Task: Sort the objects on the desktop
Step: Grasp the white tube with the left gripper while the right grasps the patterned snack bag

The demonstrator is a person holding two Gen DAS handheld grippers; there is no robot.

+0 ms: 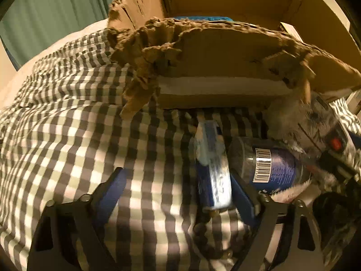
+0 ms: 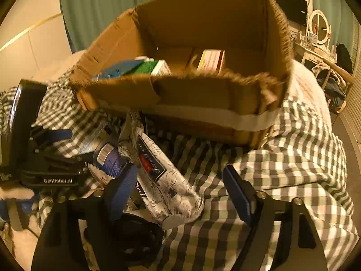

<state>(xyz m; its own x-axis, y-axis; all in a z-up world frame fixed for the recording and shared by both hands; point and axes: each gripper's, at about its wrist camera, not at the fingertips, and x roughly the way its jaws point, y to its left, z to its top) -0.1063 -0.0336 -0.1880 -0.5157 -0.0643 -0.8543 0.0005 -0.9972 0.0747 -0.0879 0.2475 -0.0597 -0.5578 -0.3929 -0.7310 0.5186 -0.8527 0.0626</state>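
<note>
An open cardboard box (image 2: 194,99) with torn edges stands on a checked cloth (image 2: 293,158); it also shows in the left wrist view (image 1: 214,52). Inside lie a blue-green carton (image 2: 135,68) and a yellow-red box (image 2: 212,59). My left gripper (image 1: 178,194) is open; a blue-white flat pack (image 1: 213,164) lies between its fingers, close to the right finger. Beside it lies a dark bottle with a blue label (image 1: 270,164). My right gripper (image 2: 180,192) is open over a white floral packet (image 2: 167,180), which lies between its fingers.
The left gripper's black body (image 2: 45,171) sits at the left of the right wrist view, by the bottle (image 2: 110,158). A black round object (image 2: 135,237) lies under the right gripper. A dressing table with a mirror (image 2: 319,29) stands far right.
</note>
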